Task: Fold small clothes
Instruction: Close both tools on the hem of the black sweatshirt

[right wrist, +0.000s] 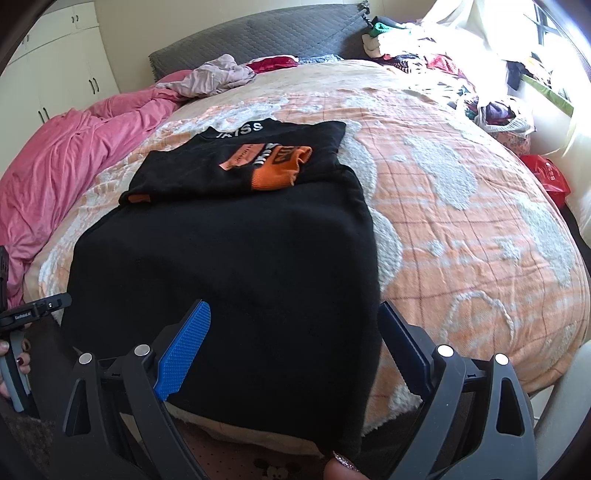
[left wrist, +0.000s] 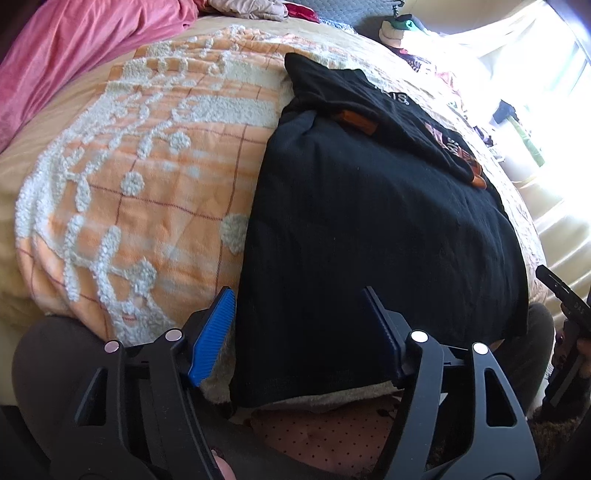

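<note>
Two blue-padded fingers of the left gripper, at the bottom of the left wrist view, stand moderately apart astride the near left corner of one black sweater; the left pad sits just off the sweater's edge over the blanket, the right pad over the black cloth, neither visibly pressing it. Right gripper, bottom of the right wrist view: fingers wide apart, straddling the near right part of the same sweater, nothing clamped. One sweater, lying flat at the near edge of the bed, sleeves folded across its upper part; two orange cuffs show, with white lettering at the collar. One orange blanket with white tufted pattern beneath it. One pink cover at left of frame. One grey headboard at top. One pile of mixed clothes, upper right. One red bag at right edge. Each gripper's handle shows at the edge of the other's view.
</note>
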`<act>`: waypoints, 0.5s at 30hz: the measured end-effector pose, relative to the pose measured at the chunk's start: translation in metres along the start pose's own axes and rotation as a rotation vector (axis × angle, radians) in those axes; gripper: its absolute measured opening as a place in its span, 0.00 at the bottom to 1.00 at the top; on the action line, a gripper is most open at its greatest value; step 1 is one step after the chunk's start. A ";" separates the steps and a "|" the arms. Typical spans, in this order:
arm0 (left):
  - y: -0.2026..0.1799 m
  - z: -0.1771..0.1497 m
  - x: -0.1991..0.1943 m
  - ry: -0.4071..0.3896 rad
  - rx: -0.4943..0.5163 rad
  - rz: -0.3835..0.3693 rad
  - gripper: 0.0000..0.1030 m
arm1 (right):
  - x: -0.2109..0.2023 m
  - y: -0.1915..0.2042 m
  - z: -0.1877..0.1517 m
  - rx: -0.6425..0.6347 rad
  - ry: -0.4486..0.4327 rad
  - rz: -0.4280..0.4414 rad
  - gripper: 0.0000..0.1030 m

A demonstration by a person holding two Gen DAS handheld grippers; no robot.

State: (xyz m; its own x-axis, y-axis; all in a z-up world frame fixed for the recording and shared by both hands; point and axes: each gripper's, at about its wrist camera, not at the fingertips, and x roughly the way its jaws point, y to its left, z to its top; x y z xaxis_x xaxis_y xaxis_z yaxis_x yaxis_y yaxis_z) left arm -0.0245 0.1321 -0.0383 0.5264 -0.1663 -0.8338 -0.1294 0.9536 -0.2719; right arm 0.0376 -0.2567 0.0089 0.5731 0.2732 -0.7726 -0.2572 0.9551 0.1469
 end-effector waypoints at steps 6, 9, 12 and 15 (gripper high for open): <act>0.003 -0.009 0.009 0.038 -0.016 -0.008 0.59 | -0.003 -0.014 -0.016 0.014 0.047 -0.004 0.88; 0.002 -0.012 0.012 0.046 -0.010 -0.005 0.59 | -0.003 -0.018 -0.023 0.014 0.071 0.001 0.88; 0.001 -0.013 0.013 0.048 -0.006 -0.003 0.59 | 0.001 -0.020 -0.028 0.006 0.108 -0.010 0.88; 0.002 -0.014 0.013 0.050 -0.006 -0.004 0.60 | 0.008 -0.018 -0.032 -0.009 0.148 0.002 0.88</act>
State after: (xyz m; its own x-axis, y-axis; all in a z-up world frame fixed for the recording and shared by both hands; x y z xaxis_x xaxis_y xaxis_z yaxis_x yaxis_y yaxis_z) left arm -0.0296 0.1284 -0.0559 0.4842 -0.1822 -0.8557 -0.1323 0.9516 -0.2775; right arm 0.0215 -0.2759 -0.0196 0.4521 0.2545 -0.8549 -0.2656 0.9534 0.1434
